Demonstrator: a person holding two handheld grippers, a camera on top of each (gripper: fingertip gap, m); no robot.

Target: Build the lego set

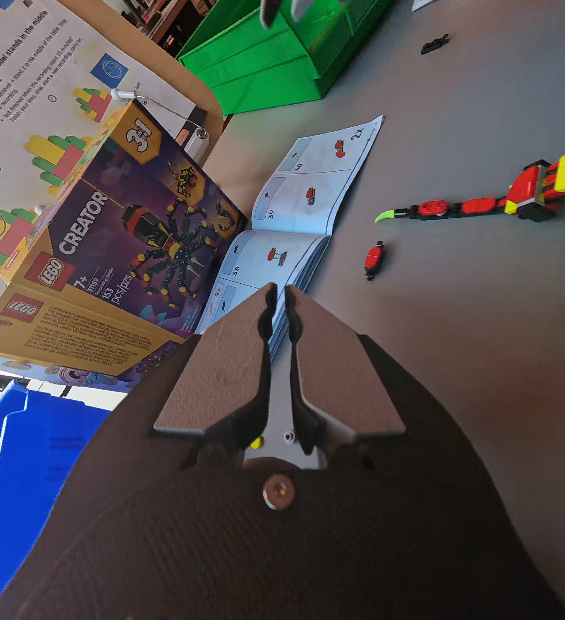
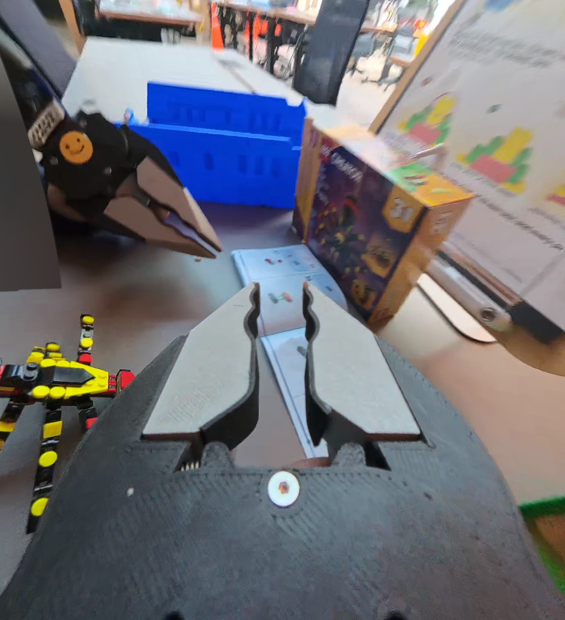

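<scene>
Two empty grippers: left gripper (image 1: 281,291) nearly closed, right gripper (image 2: 281,291) spread; spider model (image 2: 51,379) long axis points at booklet (image 2: 284,268).

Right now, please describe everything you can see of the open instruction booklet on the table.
The instruction booklet is thin, of pale blue paper, and lies open and flat on the grey table, with its pages fanned at one edge. The pages show small pictures of red and black bricks inside framed boxes. It lies against the foot of the purple and yellow set box. Both grippers point toward it; whether either touches it cannot be told. The right wrist view shows it blurred.
</scene>
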